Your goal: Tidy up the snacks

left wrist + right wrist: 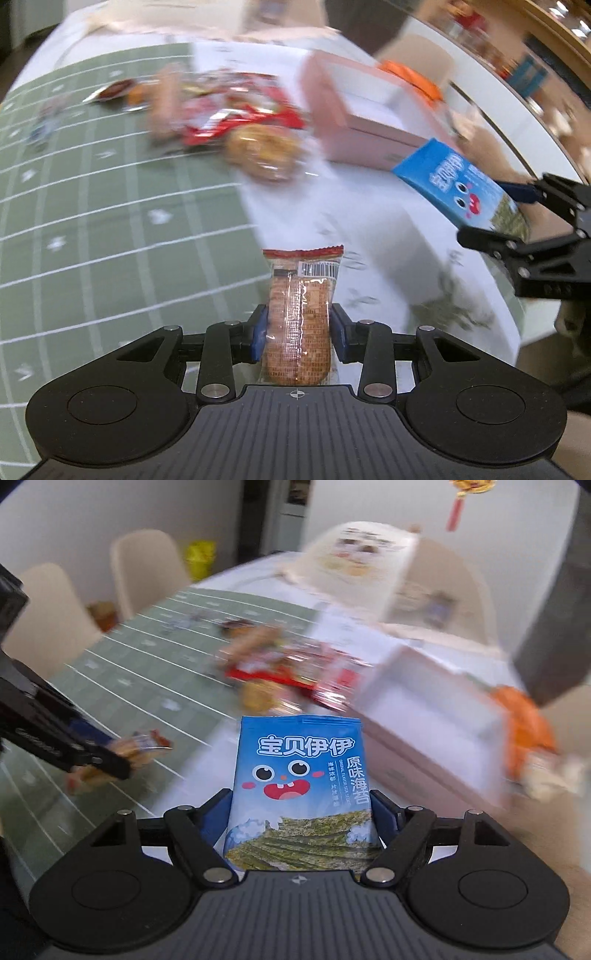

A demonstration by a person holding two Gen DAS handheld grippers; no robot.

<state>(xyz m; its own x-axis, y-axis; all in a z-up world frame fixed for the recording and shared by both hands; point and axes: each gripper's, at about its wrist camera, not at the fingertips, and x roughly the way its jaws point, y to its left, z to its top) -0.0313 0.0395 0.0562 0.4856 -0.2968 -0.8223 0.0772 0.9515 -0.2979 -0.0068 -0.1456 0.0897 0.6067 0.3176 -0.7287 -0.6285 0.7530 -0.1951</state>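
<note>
My left gripper (299, 332) is shut on a clear cracker packet (299, 291) with a red top edge, held upright above the table. The right wrist view shows that gripper (107, 753) at the left with the cracker packet (144, 747) in its fingers. My right gripper (301, 812) is shut on a blue seaweed packet (299, 771) with a cartoon face, its blue pads against both sides. In the left wrist view the blue seaweed packet (454, 184) hangs at the right, in the right gripper (498, 214), near a pink box.
An open pink box (424, 720) stands on the white cloth, an orange packet (524, 720) beside it. A blurred heap of red snack wrappers (240, 107) and a round cookie pack (262, 151) lie beyond. A green checked cloth (92, 221) covers the left. Beige chairs (147, 568) line the far side.
</note>
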